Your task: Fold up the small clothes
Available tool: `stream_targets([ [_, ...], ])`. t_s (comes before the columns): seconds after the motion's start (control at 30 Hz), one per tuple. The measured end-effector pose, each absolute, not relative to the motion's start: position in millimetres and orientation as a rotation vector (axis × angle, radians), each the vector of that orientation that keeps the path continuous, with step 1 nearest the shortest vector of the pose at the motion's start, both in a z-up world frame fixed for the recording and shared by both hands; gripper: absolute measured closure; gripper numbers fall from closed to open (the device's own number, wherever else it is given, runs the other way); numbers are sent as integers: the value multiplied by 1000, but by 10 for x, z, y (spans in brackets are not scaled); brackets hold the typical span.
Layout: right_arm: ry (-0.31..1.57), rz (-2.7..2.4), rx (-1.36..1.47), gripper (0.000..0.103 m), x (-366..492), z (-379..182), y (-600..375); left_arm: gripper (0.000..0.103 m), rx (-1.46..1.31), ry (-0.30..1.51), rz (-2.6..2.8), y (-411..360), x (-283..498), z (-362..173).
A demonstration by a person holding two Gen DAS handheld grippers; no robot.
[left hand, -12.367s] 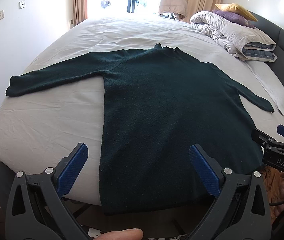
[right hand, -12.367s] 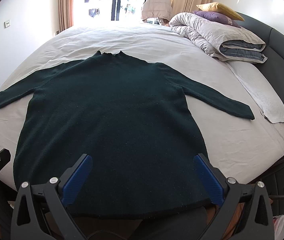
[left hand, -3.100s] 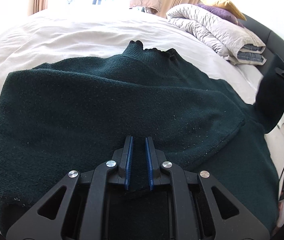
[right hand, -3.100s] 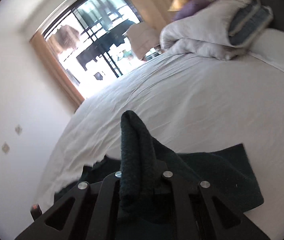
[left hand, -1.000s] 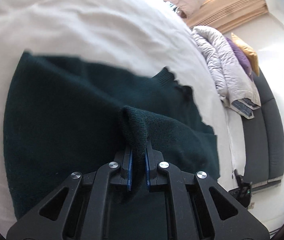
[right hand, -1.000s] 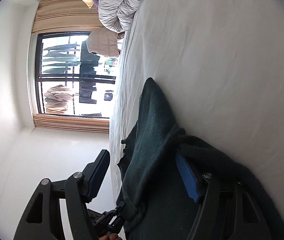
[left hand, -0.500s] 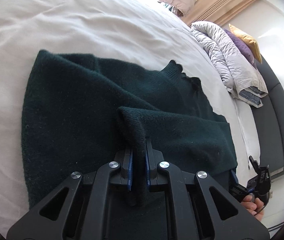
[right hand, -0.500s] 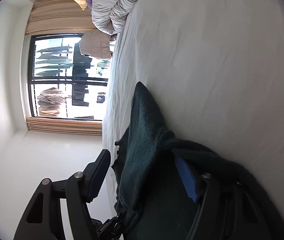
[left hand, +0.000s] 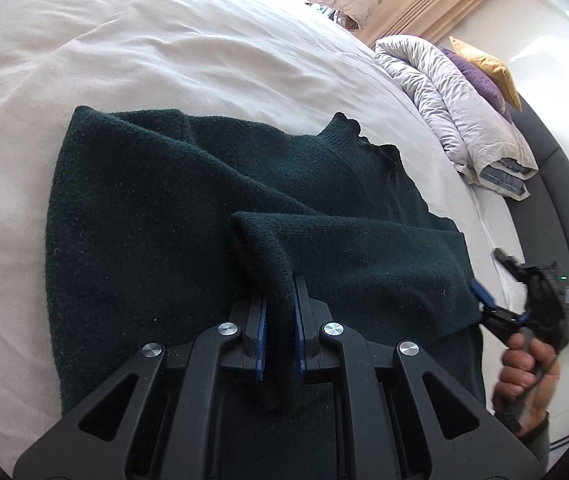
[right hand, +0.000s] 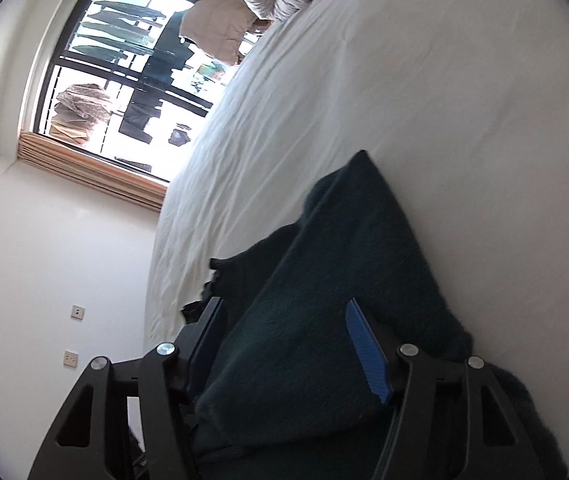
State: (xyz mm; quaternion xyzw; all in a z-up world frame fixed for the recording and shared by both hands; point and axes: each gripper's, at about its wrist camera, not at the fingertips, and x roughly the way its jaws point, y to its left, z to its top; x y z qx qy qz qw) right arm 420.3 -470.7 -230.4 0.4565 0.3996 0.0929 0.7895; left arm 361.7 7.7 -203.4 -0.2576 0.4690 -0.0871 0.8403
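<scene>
From my left wrist I see one dark green sweater (left hand: 156, 216) on the bed (left hand: 164, 52), collar toward the duvet (left hand: 456, 100); wide bare sheet lies left and beyond. My left gripper (left hand: 279, 312) pinches a raised sleeve fold. From my right wrist, my right gripper (right hand: 288, 344) stands spread, sweater (right hand: 324, 280) draped between its fingers.
</scene>
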Motion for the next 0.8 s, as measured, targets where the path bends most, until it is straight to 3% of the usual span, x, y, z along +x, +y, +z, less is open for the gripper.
stream_targets([
  [0.07,884,190,1012,62,4252,-2531,-4828,91,-550,995,-198,97,3635,-2047],
  [0.1,876,187,1043,80,4238,-2619,-4932,91,-559,994,-204,112,3636,-2055],
  [0.13,864,190,1084,91,4218,-2686,-5034,91,-568,992,-207,127,3624,-2049],
  [0.2,829,165,1181,95,4123,-2826,-5291,91,-582,990,-206,147,3585,-2029],
  [0.27,806,98,1178,87,4008,-2787,-5463,91,-562,982,-166,149,3498,-1929],
  [0.3,800,54,1133,73,3942,-2707,-5504,91,-519,964,-124,134,3434,-1840],
  [0.33,775,48,1099,66,3885,-2592,-5500,91,-483,940,-87,128,3383,-1761],
  [0.53,777,319,1035,63,4078,-2114,-4837,91,-217,811,-134,-491,3357,-1346],
  [0.73,969,530,962,56,4389,-2308,-3847,91,-173,973,-155,-732,3613,-1862],
  [0.8,979,511,983,64,4390,-2504,-3861,91,-173,929,-179,-690,3526,-1902],
])
